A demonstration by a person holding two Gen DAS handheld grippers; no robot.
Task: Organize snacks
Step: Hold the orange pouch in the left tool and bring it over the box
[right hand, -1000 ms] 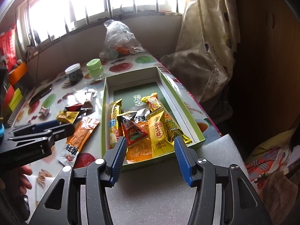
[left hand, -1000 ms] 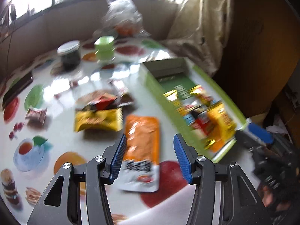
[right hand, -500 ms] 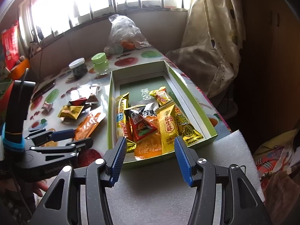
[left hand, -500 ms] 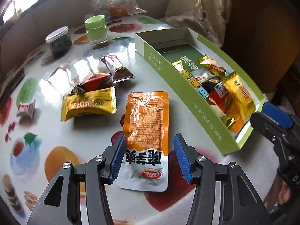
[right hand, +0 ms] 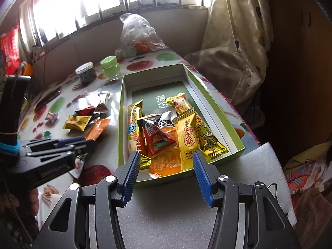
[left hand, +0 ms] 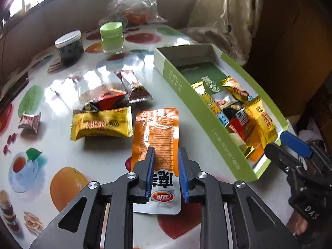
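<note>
Nearest in the left wrist view: left gripper [left hand: 165,161] has its blue pads closed in on both long sides of the orange pouch [left hand: 156,132], w/ the packet's white end poking back between the arms. Pouch looks flat on the table [left hand: 51,151] or barely off it, can't tell which. Right gripper [right hand: 165,167] hangs wide open, nothing in it, just short of the near end of the green box [right hand: 122,112].

Progress: box is abt half filled, roughly seven or eight packets piled at its near end, far end bare. Left to do, going outward from the pouch: yellow packet [left hand: 101,123] at 10 o'clock, touching it almost; red triangular snack [left hand: 110,98] and brown-white wrapper [left hand: 134,85] beyond at 11–12; small red candy [left hand: 30,121] further off at 9. Two jars [left hand: 69,46] and a plastic bag [left hand: 132,6] at the far edge, prob. not part of it.
</note>
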